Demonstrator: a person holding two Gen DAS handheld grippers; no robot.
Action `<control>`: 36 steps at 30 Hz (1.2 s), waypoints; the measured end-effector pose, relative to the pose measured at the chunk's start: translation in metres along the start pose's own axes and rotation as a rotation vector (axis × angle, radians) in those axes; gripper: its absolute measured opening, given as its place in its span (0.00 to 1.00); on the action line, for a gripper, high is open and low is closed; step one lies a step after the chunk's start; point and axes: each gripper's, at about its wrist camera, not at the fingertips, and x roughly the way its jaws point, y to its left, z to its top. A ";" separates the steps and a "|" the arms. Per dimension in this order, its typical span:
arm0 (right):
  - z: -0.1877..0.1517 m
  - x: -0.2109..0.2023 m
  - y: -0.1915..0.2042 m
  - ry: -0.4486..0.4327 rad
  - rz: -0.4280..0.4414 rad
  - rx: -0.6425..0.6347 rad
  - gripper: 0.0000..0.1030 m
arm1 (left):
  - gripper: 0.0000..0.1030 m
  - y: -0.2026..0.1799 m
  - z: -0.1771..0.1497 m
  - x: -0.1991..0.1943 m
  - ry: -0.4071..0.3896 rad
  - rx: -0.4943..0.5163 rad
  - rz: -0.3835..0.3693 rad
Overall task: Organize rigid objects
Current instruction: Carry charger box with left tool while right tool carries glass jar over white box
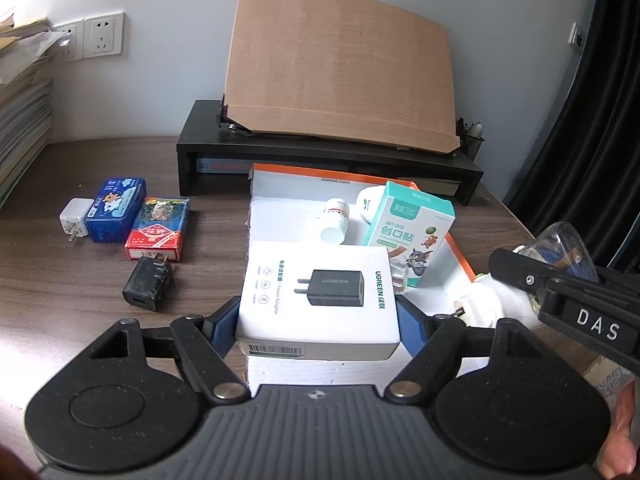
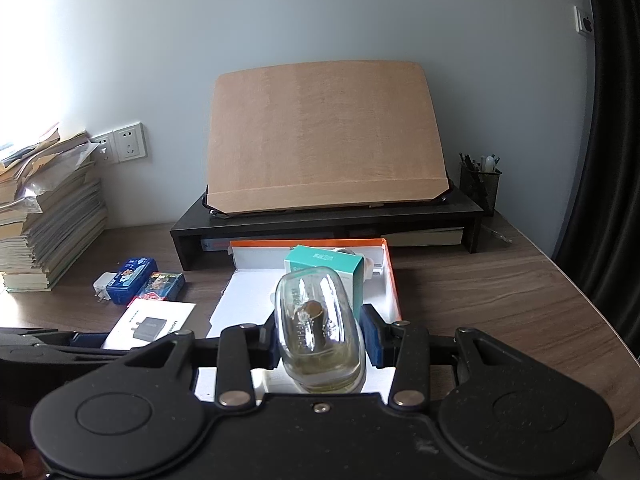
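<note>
The left gripper (image 1: 318, 312) clamps the white charger box (image 1: 318, 300) between its blue pads, one pad on each long side. The box lies flat, printed face up; its long axis runs straight ahead along the fingers, barcode end toward the gripper body. It sits over the near-left part of the white tray with orange rim (image 1: 460, 252).

The right gripper (image 2: 320, 340) is closed on a clear glass bottle (image 2: 318, 328), pads pressing its two sides. The bottle's long axis points forward and slightly up from the fingers; a little yellowish liquid pools at the end nearest the gripper body. It is held over the near end of the tray.

Ahead of the left gripper, inside the tray: a small white pill bottle (image 1: 336, 222) on its side and a teal plaster box (image 1: 412, 236) standing tilted, just beyond the charger box's far-right corner. A white object lies in the tray's near-right corner, partly hidden by the right gripper.

To the left of the left gripper, on the wooden desk (image 1: 60, 280): a black charger (image 1: 148, 284), a red card pack (image 1: 158, 228), a blue tin (image 1: 114, 210) and a white plug (image 1: 74, 220), all clear of the tray.
</note>
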 end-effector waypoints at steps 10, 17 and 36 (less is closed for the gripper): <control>-0.001 0.004 0.003 0.005 0.010 0.001 0.47 | 0.77 0.006 -0.001 -0.001 -0.001 -0.019 0.019; -0.002 0.006 0.000 0.012 0.007 0.013 0.47 | 0.77 0.004 -0.001 0.001 0.003 -0.020 0.017; -0.005 0.013 -0.009 0.027 -0.004 0.024 0.47 | 0.77 -0.003 -0.002 0.010 0.016 0.006 0.015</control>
